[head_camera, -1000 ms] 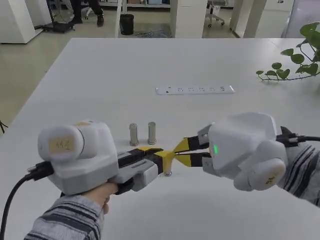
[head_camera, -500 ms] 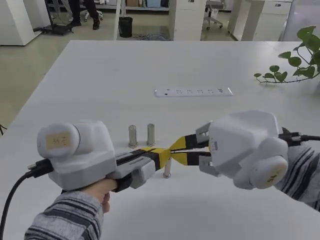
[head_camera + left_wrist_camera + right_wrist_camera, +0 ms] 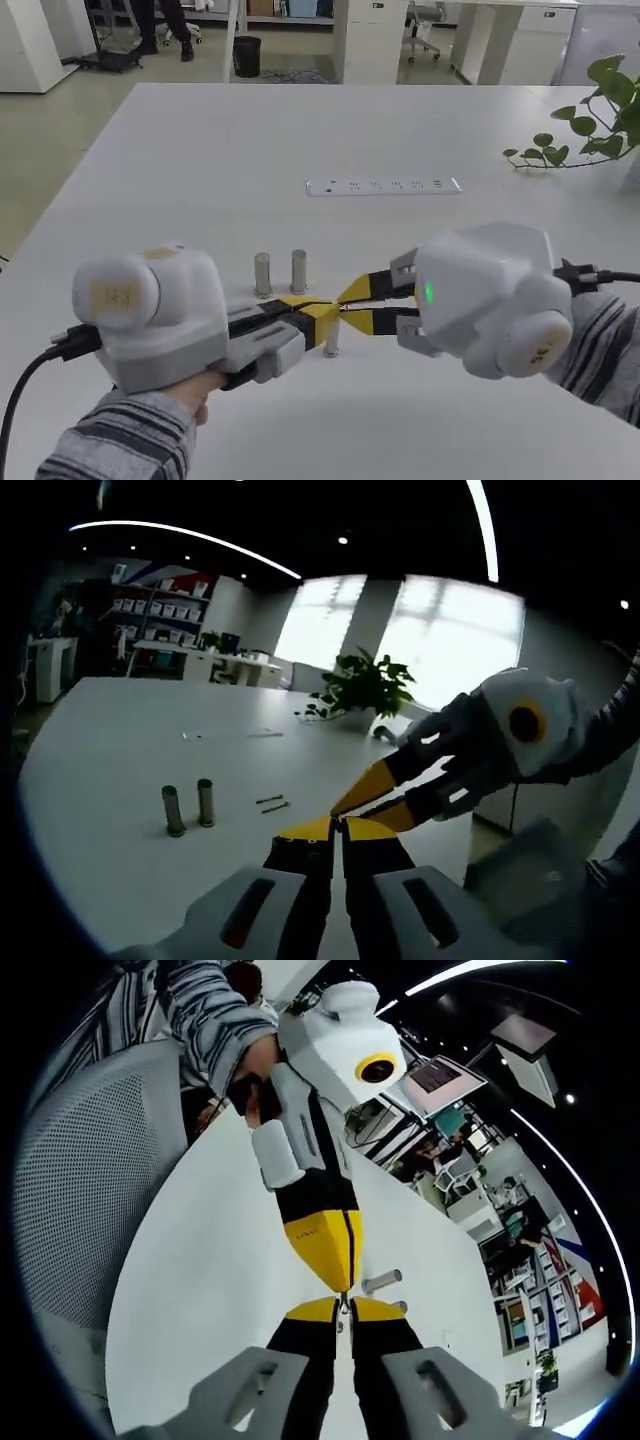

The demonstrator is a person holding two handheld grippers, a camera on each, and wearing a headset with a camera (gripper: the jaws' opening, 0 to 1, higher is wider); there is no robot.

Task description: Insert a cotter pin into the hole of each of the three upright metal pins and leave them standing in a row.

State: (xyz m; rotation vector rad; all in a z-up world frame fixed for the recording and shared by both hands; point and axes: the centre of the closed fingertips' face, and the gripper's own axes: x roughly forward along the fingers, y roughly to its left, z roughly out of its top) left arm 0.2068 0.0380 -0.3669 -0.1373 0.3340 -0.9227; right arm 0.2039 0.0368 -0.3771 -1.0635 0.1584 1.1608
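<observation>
Fingers (image 3: 318,312) of your left gripper (image 3: 340,823) and right gripper (image 3: 343,1302) stay together, meeting above one pin (image 3: 331,347); two pins (image 3: 262,275), two cotter pins (image 3: 271,803) beyond.

Bright, even light, soft shadows on the white table (image 3: 200,180); gripper views warp at the edges.

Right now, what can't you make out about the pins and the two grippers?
- Head view: the third metal pin, its top and hole hidden behind the meeting tips of the left gripper and right gripper.
- Right gripper view: a thin sliver between the closed tips, too small to call a cotter pin or tell which gripper holds it.
- Left gripper view: loose cotter pins on the table, too small for detail.
</observation>
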